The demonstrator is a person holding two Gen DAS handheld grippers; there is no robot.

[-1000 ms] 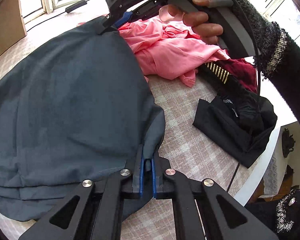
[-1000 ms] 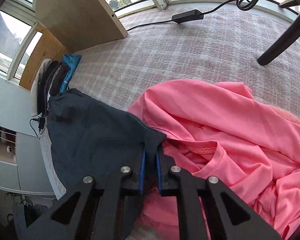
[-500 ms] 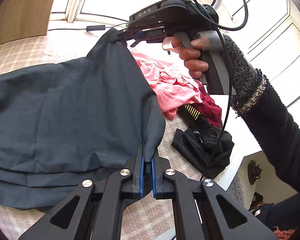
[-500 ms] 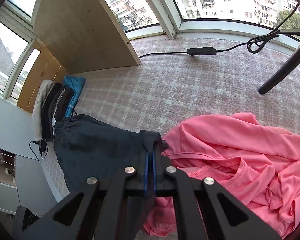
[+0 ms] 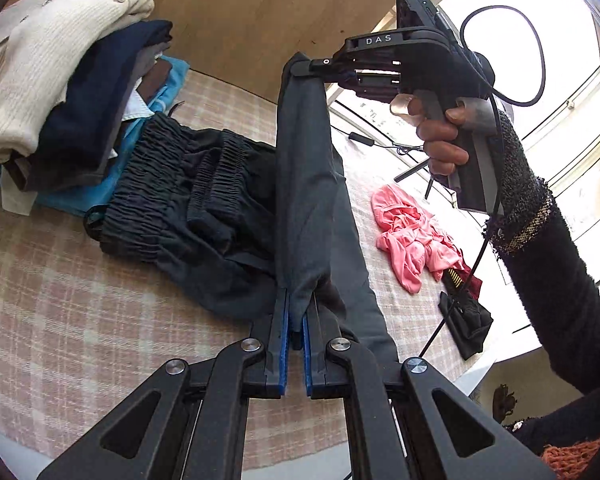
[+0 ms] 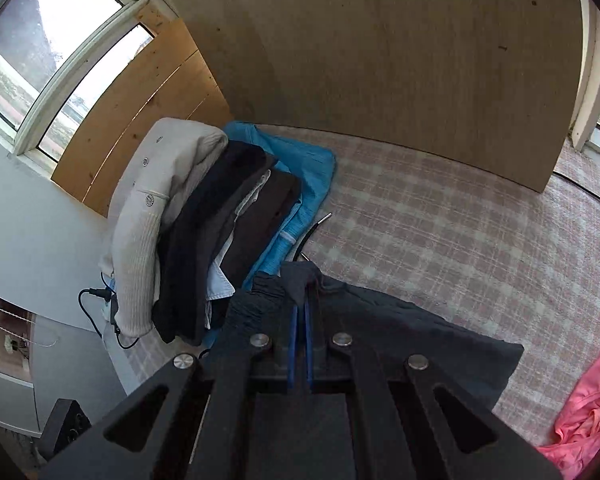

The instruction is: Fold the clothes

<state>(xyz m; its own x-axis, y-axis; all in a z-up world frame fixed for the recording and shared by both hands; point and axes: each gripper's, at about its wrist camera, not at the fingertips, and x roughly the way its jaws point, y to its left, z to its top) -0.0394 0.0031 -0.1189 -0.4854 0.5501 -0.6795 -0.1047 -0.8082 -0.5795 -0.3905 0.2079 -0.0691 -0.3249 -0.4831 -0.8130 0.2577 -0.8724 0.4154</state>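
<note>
Dark grey-blue trousers [image 5: 308, 208] with a gathered elastic waistband [image 5: 152, 184] lie on the pink checked tablecloth [image 5: 60, 304]. Their leg end is lifted and stretched taut between both grippers. My left gripper [image 5: 295, 312] is shut on the near corner of the hem. The right gripper [image 5: 300, 68], held by a hand in a black sleeve, is shut on the far corner above the table. In the right wrist view the right gripper [image 6: 301, 308] pinches a fold of the trousers [image 6: 400, 336] over the waistband end.
A stack of folded clothes [image 5: 52, 92], cream on top and blue at the bottom, stands beside the waistband, also the stack [image 6: 204, 232]. A wooden board [image 6: 380, 60] rises behind. A pink top [image 5: 412, 240], dark red and black garments [image 5: 468, 320] lie at the right near the table edge.
Both grippers have lifted the hem and carried it over toward the waistband and the folded stack; the pink top now lies far behind to the right.
</note>
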